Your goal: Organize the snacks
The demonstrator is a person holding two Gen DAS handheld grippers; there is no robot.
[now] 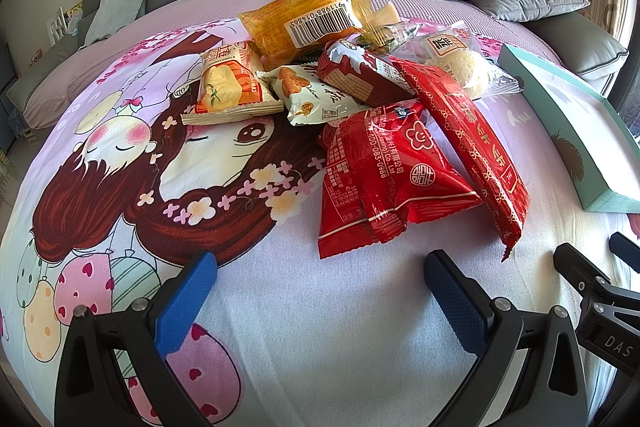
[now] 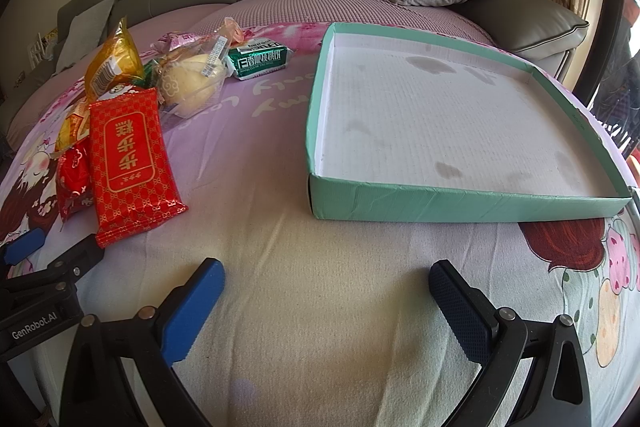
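Left wrist view. Left gripper (image 1: 320,283) at lower centre, blue-padded fingers (image 1: 186,301) spread wide, nothing between them, hovering over a cartoon-print bedsheet (image 1: 304,339). Pile of snack packets at centre and upper centre. On top, an orange-yellow packet (image 1: 304,19) with barcode digits reading "911988 014863". Left of centre, a small orange-and-cream packet (image 1: 230,83); just beside it, a white packet (image 1: 308,95) printed with nuts. Dark red wafer packet (image 1: 360,75) lying across the middle. Below, a bright red packet (image 1: 376,171) with "400-083-0986", "Co., Ltd" and a smiling flower logo. Long red-and-gold packet (image 1: 476,135) slanting to the lower right, overlapping it. Clear wrapper with a pale round pastry (image 1: 464,63) at upper right of the pile. Teal box (image 1: 576,131) at right edge, apart from the pile. Part of the right gripper (image 1: 600,291) at lower right, marked "DAS"; its finger state not readable here.

Right wrist view. Right gripper (image 2: 326,287) at lower centre, fingers (image 2: 460,311) wide apart, holding nothing. Teal box (image 2: 460,203) at right of centre, white inside, stained, no snacks in it. Snacks at left: long red-and-gold packet (image 2: 128,163) with gold Chinese characters, bright red packet (image 2: 74,175) beside it, orange-yellow packet (image 2: 114,61) above, clear-wrapped pastry (image 2: 192,87), and a green-and-white packet (image 2: 260,61) with Chinese lettering at upper centre. Left gripper body (image 2: 36,307) at lower left, labelled "GenRobot.AI".
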